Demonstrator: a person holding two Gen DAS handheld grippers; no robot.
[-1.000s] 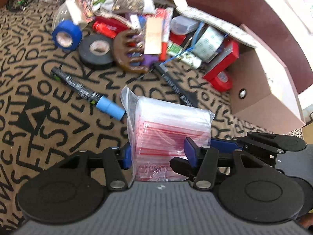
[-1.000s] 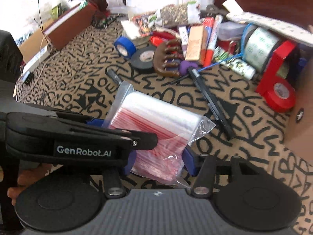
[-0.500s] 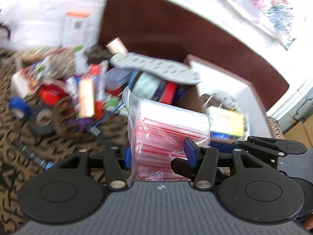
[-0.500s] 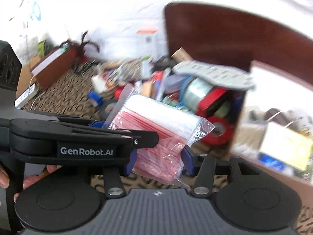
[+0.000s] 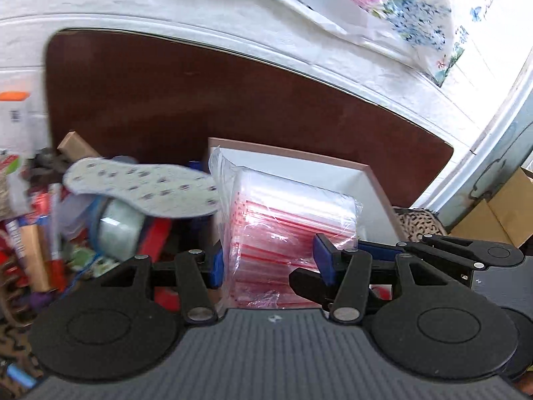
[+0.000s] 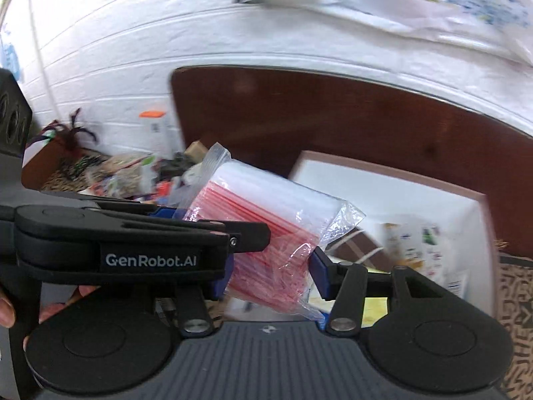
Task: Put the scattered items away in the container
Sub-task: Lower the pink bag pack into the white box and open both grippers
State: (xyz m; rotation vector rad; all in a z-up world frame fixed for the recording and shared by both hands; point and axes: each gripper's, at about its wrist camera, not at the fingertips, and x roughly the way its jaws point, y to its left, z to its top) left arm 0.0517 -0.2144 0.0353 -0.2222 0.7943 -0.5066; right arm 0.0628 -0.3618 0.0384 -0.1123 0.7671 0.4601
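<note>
A clear packet of red-striped zip bags (image 5: 286,230) is held in the air by both grippers at once. My left gripper (image 5: 269,260) is shut on its sides. My right gripper (image 6: 269,266) is shut on the same packet (image 6: 266,230), with the left gripper's black body (image 6: 143,243) crossing in front on the left. The open box (image 5: 333,173) with white inner walls stands just behind and below the packet. In the right wrist view the box (image 6: 383,186) holds printed packets and cards.
A pile of loose items lies left of the box: a white dotted insole (image 5: 143,186), a tape roll (image 5: 120,230), red pens and packets. A dark brown board (image 5: 200,100) stands behind against a white wall. Patterned cloth (image 6: 516,300) covers the surface.
Both grippers have lifted the packet off the patterned cloth and carried it right and up, from over the scattered items to in front of the open box.
</note>
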